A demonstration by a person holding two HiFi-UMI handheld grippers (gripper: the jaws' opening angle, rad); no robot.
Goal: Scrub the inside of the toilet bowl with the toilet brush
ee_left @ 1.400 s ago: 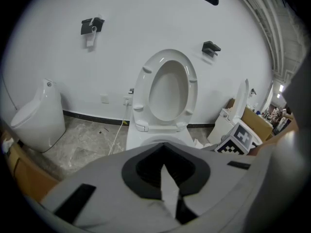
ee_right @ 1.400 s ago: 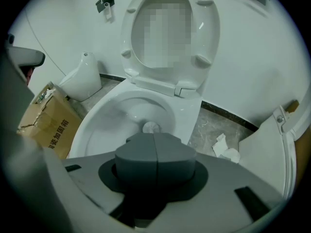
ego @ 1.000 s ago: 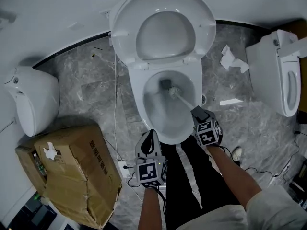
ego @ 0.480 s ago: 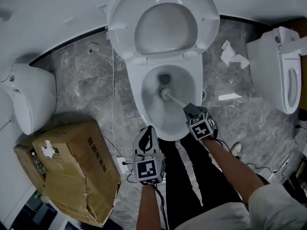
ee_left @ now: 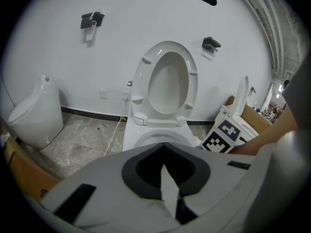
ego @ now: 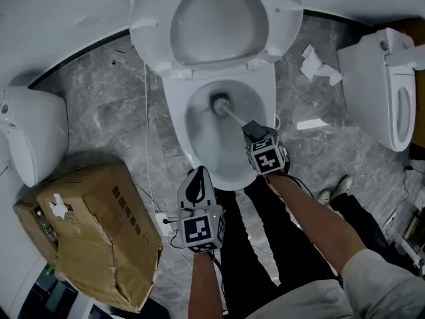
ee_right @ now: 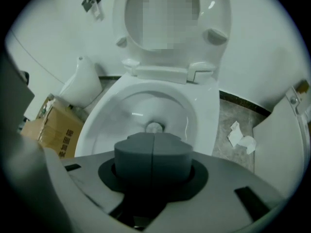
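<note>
Toilet brush [ego: 221,104] head shifted toward rear of toilet bowl [ego: 199,135] since prior frame; round bristle head, thin pale handle. Right tongs [ego: 252,130] clenched on handle; left tongs [ego: 197,178] closed, empty.

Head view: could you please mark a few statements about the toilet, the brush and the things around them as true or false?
1. The seat of the middle toilet is raised. True.
2. The toilet brush has its head inside the bowl. True.
3. The left gripper holds the brush. False: the right gripper grips its handle; the left gripper holds nothing and sits short of the bowl.
4. The cardboard box stands on the toilet's right side. False: it is on the left, on the floor; a second toilet stands on the right.
5. Crumpled paper lies on the floor between the two toilets. True.
</note>
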